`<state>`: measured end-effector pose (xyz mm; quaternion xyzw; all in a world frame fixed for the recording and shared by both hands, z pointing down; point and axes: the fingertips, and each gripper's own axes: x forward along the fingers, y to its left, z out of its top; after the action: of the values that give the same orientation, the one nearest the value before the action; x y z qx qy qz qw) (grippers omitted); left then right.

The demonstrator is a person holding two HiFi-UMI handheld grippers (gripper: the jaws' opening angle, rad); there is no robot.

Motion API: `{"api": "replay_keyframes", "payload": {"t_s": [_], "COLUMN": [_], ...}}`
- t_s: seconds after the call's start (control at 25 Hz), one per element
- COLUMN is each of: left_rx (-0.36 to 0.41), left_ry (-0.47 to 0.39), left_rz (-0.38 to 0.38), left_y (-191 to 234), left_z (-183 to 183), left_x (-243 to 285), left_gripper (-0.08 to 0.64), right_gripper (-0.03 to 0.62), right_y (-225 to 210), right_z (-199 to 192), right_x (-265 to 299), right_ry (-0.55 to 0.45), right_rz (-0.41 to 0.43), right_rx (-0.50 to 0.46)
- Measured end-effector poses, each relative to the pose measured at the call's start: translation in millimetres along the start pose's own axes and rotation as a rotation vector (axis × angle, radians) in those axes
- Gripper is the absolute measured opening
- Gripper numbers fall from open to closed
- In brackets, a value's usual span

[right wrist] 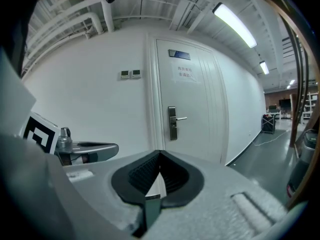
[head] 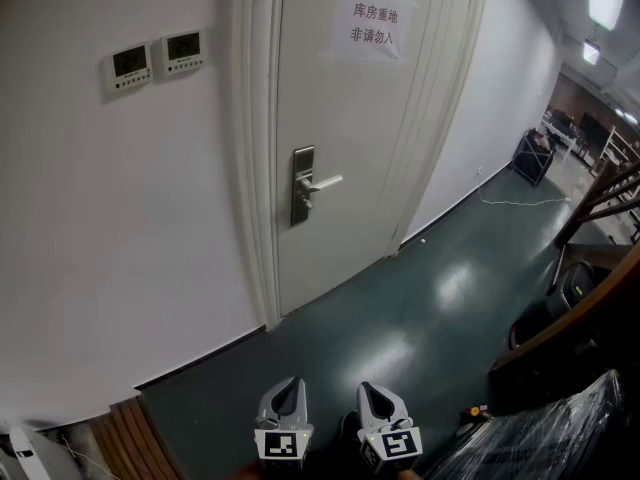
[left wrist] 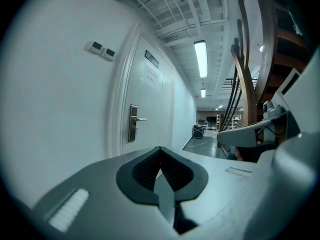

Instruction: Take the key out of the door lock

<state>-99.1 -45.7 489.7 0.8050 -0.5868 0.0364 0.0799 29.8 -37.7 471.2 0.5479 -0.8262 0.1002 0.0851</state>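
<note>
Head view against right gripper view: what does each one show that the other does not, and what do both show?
Only head view: the right gripper from above with its marker cube, and brown slats. Only right gripper view: ceiling pipes and that gripper's shut jaws close up. Both: the left gripper, door, lock plate, notice, two wall panels. Neither shows a key clearly.

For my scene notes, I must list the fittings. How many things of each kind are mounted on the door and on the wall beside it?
Wall control panels: 2
Paper notice: 1
Blue plate: 1
Lock plate with lever handle: 1
Total: 5
</note>
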Motion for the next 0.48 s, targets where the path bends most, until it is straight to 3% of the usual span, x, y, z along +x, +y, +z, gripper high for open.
{"api": "replay_keyframes", "payload": {"t_s": [0.48], "left_rx": [0.006], "left_ry": [0.006], "left_rz": [0.174], "left_y": [2.4], "left_z": [8.7], "left_x": [88.1], "left_gripper": [0.018], "right_gripper": [-0.008], "right_y": [-65.2], "right_z": [22.4], "right_x": [86.3], "right_ry": [-0.005], "right_rz": [0.163], "right_rx": [-0.015]}}
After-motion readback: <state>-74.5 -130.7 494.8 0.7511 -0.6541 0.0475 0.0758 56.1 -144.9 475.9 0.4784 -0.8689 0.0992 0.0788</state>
